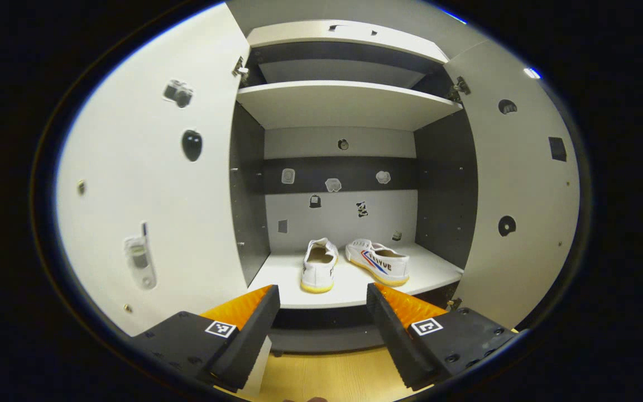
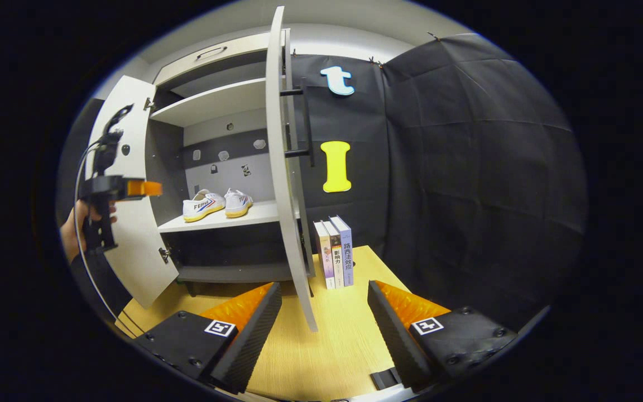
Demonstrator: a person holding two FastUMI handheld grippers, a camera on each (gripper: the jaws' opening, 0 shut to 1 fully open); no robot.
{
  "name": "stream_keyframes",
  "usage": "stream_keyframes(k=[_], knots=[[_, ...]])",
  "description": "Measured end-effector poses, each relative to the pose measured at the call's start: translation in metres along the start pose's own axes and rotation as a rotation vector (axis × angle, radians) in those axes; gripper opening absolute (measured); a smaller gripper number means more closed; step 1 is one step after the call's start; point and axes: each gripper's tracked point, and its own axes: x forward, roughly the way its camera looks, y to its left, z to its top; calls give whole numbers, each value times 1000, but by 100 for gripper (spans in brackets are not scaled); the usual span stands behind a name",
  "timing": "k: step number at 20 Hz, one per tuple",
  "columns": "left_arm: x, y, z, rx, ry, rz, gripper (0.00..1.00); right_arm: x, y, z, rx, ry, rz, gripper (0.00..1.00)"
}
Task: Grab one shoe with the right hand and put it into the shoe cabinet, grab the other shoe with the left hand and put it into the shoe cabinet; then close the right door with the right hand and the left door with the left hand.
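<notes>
Two white shoes with yellowish soles stand on the lower shelf (image 1: pixel 355 290) of the shoe cabinet. One shoe (image 1: pixel 319 265) has its heel toward me; the other shoe (image 1: pixel 378 261) lies side-on with red and blue stripes. Both doors hang open: the left door (image 1: pixel 148 184) and the right door (image 1: pixel 522 195). My left gripper (image 1: pixel 322 293) is open and empty, a short way in front of the shelf. In the right gripper view, my right gripper (image 2: pixel 324 290) is open and empty over the wooden table, beside the right door's edge (image 2: pixel 285 167). There the shoes (image 2: pixel 215 205) and the left gripper (image 2: pixel 115 187) held by a hand are also seen.
Three books (image 2: pixel 335 251) stand upright on the wooden table (image 2: pixel 321 346) just right of the open right door. An upper shelf (image 1: pixel 344 100) in the cabinet is bare. Black cloth (image 2: pixel 466 184) closes the booth behind and to the right.
</notes>
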Motion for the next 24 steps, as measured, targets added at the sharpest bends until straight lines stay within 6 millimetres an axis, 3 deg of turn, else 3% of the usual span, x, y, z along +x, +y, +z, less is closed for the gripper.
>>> stream_keyframes(k=[4, 9, 17, 21, 24], knots=[[-53, -4, -38, -36, -9, -2, 98, 4, -32, 31, -31, -45, -63, 99], [-74, -14, -69, -47, 57, -75, 98, 24, -57, 97, -31, -148, -101, 99], [-90, -31, -82, -45, 87, -125, 98, 88, -56, 189, 1, -241, -18, 98], [-91, -29, -84, -8, 86, -107, 98, 112, -46, 221, 18, -265, 61, 98], [-93, -29, -83, -4, 84, -100, 98, 120, -35, 228, -16, -269, 111, 98]])
